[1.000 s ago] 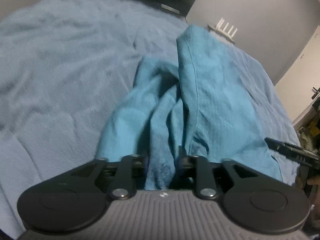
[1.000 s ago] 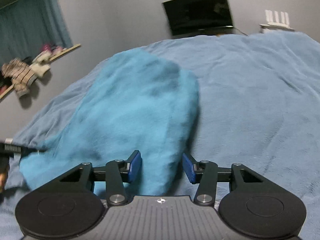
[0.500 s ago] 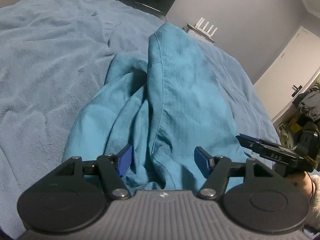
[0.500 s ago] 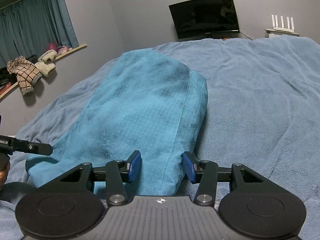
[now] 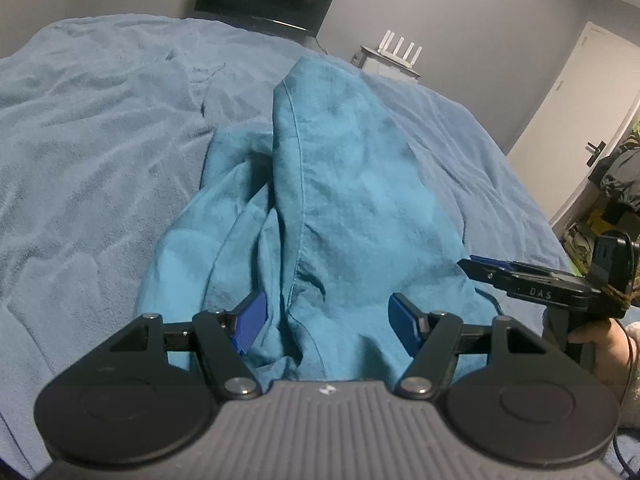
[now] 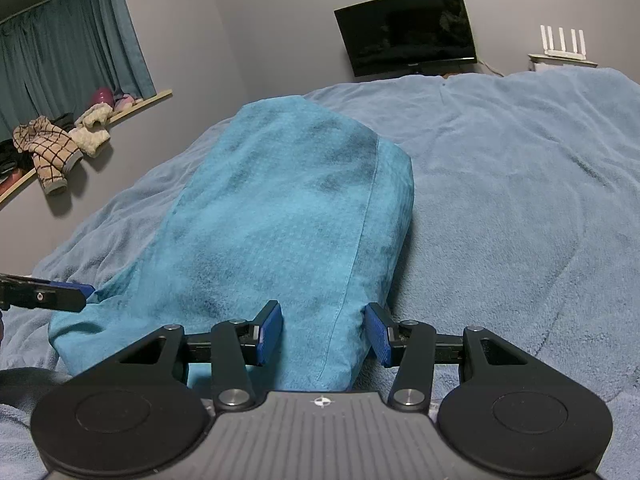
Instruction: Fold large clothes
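Note:
A teal garment (image 5: 352, 200) lies folded lengthwise on the blue blanket (image 5: 100, 140) of a bed, with loose bunched folds along its left side. My left gripper (image 5: 328, 326) hovers open over the garment's near edge, and its blue pads stand clear of the cloth. In the right wrist view the garment (image 6: 288, 208) looks smooth on top, with a seam down its right side. My right gripper (image 6: 324, 334) is open, and the near right corner of the cloth lies between its pads. Each gripper shows at the other view's edge: the right gripper (image 5: 478, 266) and the left gripper (image 6: 76, 294).
A dark screen (image 6: 408, 32) and a white router (image 6: 562, 44) stand beyond the far end of the bed. A wall shelf with soft clothes (image 6: 52, 148) and a curtain (image 6: 68, 48) are to the left. A door (image 5: 580, 100) and piled things are to the right. A hand (image 5: 592, 336) grips the right tool.
My left gripper opened and let go of the bunched cloth, then drew back and up a little. The right gripper slid slightly along the garment with its jaws unchanged. The garment has settled flat.

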`<action>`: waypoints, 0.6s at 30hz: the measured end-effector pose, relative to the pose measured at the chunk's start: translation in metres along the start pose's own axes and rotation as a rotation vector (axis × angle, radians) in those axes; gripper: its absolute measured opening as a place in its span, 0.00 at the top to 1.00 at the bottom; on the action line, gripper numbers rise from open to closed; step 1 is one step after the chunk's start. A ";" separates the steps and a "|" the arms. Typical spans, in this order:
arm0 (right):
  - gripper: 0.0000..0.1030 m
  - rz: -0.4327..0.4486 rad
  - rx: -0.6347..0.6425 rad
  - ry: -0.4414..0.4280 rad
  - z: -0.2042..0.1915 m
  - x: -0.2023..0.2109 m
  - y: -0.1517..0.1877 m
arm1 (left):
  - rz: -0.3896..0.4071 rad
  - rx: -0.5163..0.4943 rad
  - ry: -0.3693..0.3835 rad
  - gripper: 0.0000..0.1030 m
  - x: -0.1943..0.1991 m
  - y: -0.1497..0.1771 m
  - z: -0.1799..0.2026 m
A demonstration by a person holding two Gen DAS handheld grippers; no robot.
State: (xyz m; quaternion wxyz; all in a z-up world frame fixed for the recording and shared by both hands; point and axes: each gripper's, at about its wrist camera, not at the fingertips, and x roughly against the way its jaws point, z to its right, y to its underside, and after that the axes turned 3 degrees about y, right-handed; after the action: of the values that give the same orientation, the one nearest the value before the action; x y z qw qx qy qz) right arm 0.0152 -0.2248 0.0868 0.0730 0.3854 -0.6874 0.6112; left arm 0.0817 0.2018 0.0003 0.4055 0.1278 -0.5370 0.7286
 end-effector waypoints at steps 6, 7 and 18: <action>0.51 0.004 -0.002 -0.006 -0.004 -0.006 0.000 | 0.062 -0.005 0.085 0.36 0.016 -0.005 0.009; 0.51 0.004 -0.001 -0.006 -0.005 -0.007 0.000 | 0.043 0.004 0.080 0.36 0.013 -0.004 0.007; 0.51 0.025 -0.007 0.001 -0.012 -0.023 -0.004 | -0.113 0.190 0.158 0.65 -0.025 0.013 -0.038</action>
State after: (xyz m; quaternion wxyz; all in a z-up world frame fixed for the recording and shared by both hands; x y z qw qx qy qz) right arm 0.0291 -0.2037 0.0798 0.0668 0.3762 -0.6944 0.6098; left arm 0.0978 0.2228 -0.0386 0.4729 0.1377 -0.4241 0.7599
